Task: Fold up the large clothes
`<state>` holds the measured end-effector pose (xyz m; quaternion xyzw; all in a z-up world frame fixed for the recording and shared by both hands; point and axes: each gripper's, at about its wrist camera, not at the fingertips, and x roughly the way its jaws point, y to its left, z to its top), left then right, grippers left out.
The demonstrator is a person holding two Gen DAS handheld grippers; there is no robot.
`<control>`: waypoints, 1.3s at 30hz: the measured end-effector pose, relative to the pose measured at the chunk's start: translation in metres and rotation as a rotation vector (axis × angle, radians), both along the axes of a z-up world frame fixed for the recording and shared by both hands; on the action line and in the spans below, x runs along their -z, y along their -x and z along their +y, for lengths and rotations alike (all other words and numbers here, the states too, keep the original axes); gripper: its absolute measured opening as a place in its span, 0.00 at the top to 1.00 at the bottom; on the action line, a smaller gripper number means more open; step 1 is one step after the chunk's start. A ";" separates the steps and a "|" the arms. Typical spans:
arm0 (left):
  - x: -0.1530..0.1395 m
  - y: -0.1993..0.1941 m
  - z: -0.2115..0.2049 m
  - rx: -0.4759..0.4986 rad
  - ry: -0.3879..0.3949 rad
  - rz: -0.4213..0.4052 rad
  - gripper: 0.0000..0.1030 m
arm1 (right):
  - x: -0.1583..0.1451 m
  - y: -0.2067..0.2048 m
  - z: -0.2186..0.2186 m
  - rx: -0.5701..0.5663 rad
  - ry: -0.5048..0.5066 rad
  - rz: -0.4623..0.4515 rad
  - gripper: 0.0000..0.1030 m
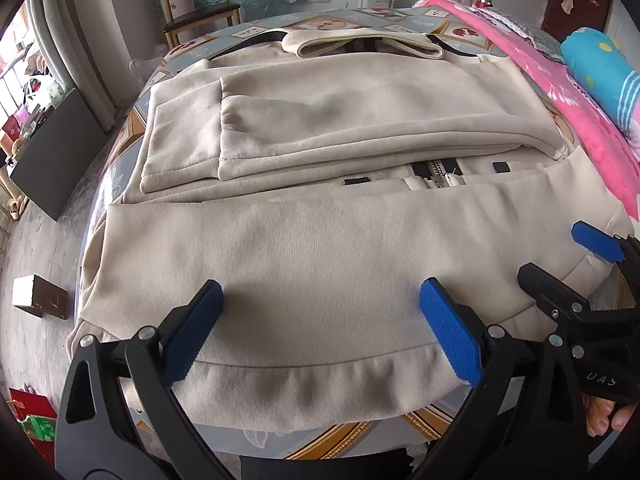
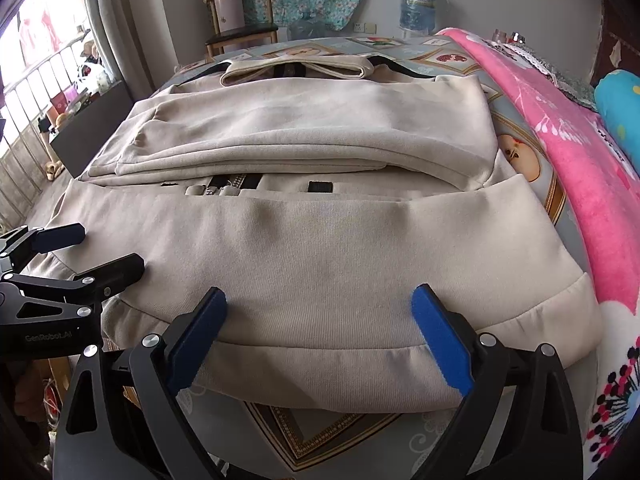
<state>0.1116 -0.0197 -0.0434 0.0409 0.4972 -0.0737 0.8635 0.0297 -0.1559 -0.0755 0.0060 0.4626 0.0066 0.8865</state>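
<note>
big beige fleece zip jacket [image 1: 320, 264] spread across the frame centre on a patterned bedsheet [image 1: 348, 432], soft sleeves folded flat on top, ribbed hem nearest, left gripper [image 1: 320, 300] and right gripper [image 2: 320, 304] both spread wide over the hem, fuzzy pink blanket [image 2: 580, 168] at right

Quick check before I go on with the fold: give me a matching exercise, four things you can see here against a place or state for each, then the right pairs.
Things
1. left gripper
2. zipper
3. pink blanket
4. wooden chair

Places or states
A. beyond the far end of the bed, by the wall
B. open, jaws wide above the jacket hem
C. showing in the gap between the folded sleeves and the folded-up bottom part
D. along the right side of the bed

Pairs: 1-B, 2-C, 3-D, 4-A
</note>
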 end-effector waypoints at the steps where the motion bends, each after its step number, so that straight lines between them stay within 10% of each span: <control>1: 0.000 0.000 0.000 0.000 0.001 0.001 0.07 | 0.000 0.000 0.000 -0.001 0.001 0.002 0.11; 39: -0.001 -0.002 0.000 -0.001 -0.001 0.017 0.07 | -0.010 -0.035 0.001 -0.027 0.003 -0.010 0.06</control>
